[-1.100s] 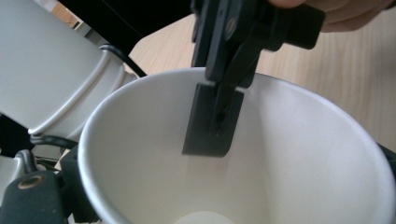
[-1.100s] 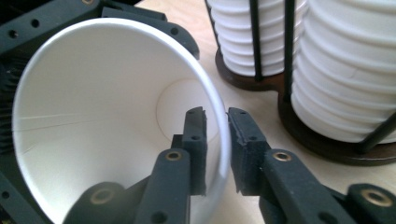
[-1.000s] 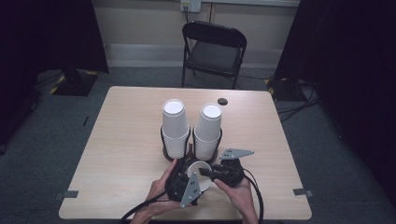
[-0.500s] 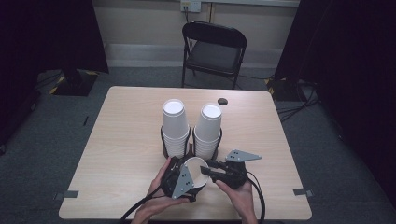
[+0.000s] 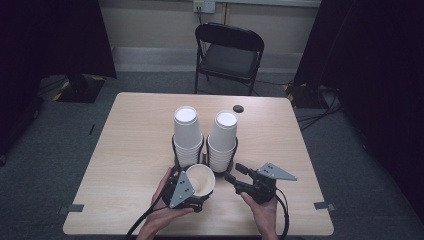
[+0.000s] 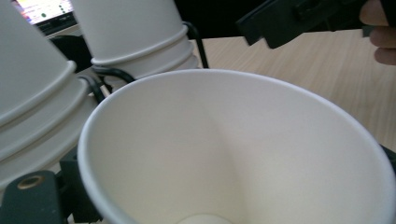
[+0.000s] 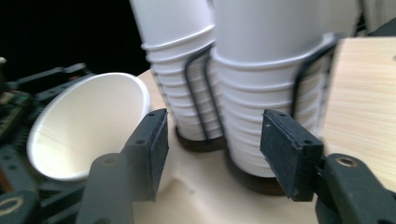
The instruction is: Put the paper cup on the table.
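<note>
Closest to the person, at the near edge of the table, the left gripper has a single paper cup clamped in its jaws. The cup lies tipped on its side, with its open mouth facing up and a bit to the right in the high view. In the left gripper view the cup takes up nearly the whole frame, so the jaws themselves are mostly hidden behind it; you just see the white inside and the rim.

Just to the right of it, the right gripper sits apart from the cup with nothing between its jaws. They've just been opening and now stand fairly wide. In the right gripper view the two black pads frame bare tabletop and the foot of the nearer stack, and the tipped cup sits off to the left, just beside the left pad, though I can't tell if it's touching.

Right behind both grippers are two tall stacks of upside-down paper cups, each in a black wire holder: the left stack and the right stack, side by side and nearly touching. They stand just behind the held cup, pretty much blocking the way forward.

Further back on the table there's a small dark round thing, too small to make out. Past the far edge stands a black folding chair on the grey carpet.
</note>
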A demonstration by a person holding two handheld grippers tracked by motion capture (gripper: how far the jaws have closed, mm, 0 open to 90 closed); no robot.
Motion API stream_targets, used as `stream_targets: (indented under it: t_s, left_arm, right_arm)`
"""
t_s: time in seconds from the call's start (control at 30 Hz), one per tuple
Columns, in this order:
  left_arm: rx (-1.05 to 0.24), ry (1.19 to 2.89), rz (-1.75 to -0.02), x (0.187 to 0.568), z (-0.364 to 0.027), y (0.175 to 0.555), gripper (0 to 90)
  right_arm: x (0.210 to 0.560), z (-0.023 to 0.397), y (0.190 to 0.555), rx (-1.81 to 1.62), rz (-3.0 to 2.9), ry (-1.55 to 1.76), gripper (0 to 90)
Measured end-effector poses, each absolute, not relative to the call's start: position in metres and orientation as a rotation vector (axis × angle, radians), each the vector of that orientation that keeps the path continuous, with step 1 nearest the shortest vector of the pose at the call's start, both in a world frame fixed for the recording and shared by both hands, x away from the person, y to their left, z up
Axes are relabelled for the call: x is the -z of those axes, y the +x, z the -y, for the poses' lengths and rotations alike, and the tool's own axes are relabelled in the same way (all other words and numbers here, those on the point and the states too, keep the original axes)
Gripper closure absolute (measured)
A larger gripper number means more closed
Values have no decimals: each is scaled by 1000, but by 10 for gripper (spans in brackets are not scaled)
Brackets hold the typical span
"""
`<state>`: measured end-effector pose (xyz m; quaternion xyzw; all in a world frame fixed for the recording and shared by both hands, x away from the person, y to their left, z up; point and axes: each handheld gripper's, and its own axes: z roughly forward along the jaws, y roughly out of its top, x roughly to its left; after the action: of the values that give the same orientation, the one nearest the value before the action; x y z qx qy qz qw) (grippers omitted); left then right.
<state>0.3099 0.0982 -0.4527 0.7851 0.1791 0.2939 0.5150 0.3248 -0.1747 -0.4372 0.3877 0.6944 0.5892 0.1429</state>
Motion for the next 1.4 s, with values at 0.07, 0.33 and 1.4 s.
stream_targets:
  t_s: [0.07, 0.33, 1.4]
  left_arm:
    - [-704, 1881, -446, 452, -101, 310, 97]
    - [-708, 1825, -529, 449, -127, 311, 94]
    - [-774, 1639, -931, 444, -217, 378, 88]
  right_arm:
    - [438, 176, 324, -1688, -1983, 1118, 399]
    - [450, 184, 318, -1609, -1865, 1157, 329]
    - [490, 200, 310, -1433, -1675, 1184, 191]
